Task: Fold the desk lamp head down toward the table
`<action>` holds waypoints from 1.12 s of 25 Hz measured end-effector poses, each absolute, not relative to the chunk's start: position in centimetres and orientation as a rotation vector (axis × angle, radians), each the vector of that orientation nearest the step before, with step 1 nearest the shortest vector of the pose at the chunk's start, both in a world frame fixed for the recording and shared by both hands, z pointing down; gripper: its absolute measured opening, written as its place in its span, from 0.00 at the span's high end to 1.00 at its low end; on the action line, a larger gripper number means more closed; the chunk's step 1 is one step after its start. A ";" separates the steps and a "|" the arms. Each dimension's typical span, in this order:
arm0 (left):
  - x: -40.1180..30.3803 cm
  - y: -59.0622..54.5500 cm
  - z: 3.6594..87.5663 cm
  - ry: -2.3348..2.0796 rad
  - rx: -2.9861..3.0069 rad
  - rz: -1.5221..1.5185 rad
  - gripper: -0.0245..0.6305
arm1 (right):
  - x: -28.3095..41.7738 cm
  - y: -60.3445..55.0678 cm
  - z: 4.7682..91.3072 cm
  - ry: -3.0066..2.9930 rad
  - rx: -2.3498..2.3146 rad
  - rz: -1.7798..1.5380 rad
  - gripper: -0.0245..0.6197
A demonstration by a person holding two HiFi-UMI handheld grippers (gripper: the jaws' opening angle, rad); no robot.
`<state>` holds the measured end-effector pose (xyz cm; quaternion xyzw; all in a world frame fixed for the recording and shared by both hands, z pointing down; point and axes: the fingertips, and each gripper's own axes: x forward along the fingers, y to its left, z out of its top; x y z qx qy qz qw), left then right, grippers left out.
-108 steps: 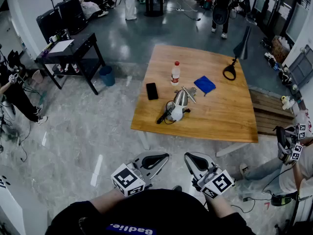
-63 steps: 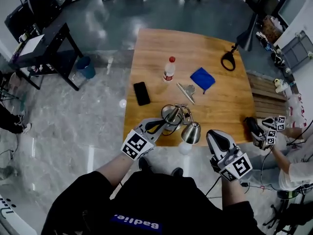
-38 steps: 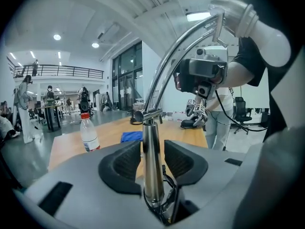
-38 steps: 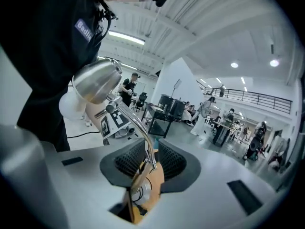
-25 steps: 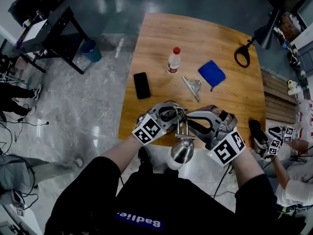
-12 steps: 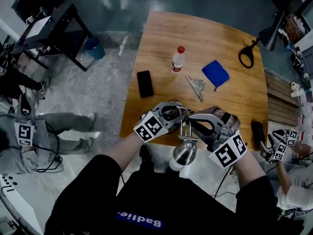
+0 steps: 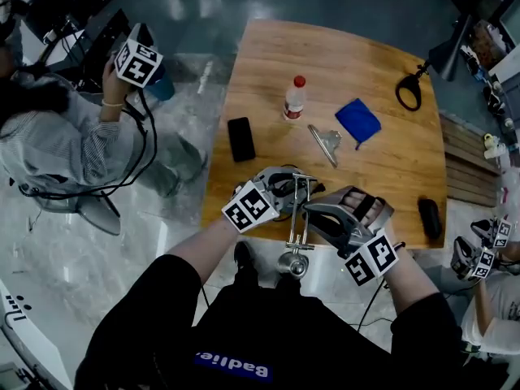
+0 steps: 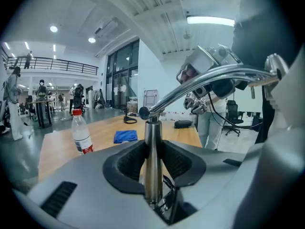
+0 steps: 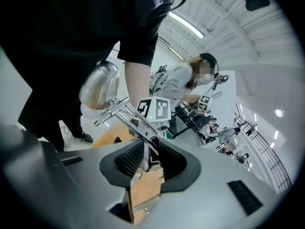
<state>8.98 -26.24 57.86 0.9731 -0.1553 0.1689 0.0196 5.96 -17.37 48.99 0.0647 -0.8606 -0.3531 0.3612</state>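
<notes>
Desk lamp (image 8: pixel 152 168) seemingly within left hand-held gripper (image 7: pixel 281 188)

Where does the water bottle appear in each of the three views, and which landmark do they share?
Head view: the water bottle stands upright on the table, in the upper middle, left of the blue cloth.
Left gripper view: the water bottle is at the left, again left of the blue cloth.
Right gripper view: not in it.
Shared landmark: the shiny lamp, near the middle of all three views.
</notes>
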 end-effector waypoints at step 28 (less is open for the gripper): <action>9.0 -26.2 58.6 -0.076 3.087 0.479 0.77 | 5.5 -16.9 56.3 -1.835 0.005 -1.203 0.76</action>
